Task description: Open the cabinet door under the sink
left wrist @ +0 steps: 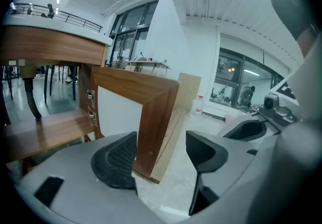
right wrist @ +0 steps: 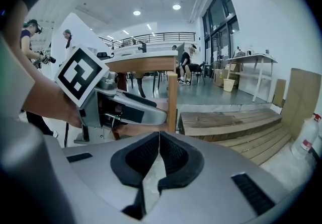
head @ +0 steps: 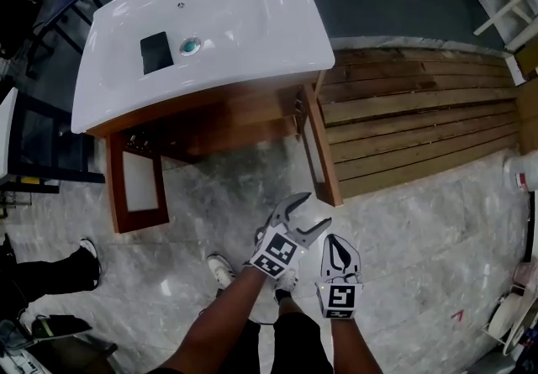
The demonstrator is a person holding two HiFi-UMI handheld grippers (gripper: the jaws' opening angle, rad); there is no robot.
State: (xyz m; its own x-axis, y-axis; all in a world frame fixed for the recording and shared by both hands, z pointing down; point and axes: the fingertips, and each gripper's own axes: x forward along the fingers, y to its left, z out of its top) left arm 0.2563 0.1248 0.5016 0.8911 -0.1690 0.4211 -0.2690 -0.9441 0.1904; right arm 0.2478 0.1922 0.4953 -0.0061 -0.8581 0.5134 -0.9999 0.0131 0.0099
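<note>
Ahead of our left fingertips (left wrist: 115,160), item one: the right-hand cabinet door (left wrist: 153,117), a brown wood frame round a pale panel, standing swung out from the cabinet (head: 218,120) under the white sink (head: 277,44). Its free lower corner shows through the gap of the left gripper (head: 313,213), near the pads but, as far as we can tell, touching neither. Item two, well off to the left of those fingers: a second door (head: 137,187), likewise swung out. Left gripper: jaws spread wide, pads released, nothing clasped. Right gripper (head: 338,239): just beside the left one, pads clenched together on nothing. Status, by our judgement: door open, task done or all but done. Handling note, should we want it wider: set the spread left jaws astride the free edge, one pad to each face, close gently, and follow the door's arc rather than tug straight, which would strain the hinges (left wrist: 90,106); keep the right gripper out of the swing. Pose: both forearms reach forward from the bottom of the head view, each gripper tipped somewhat below level and aimed at the door's free edge, the left leading, the right a little behind. Right of the fingers: wooden slat decking (head: 420,120), not concerned.
</note>
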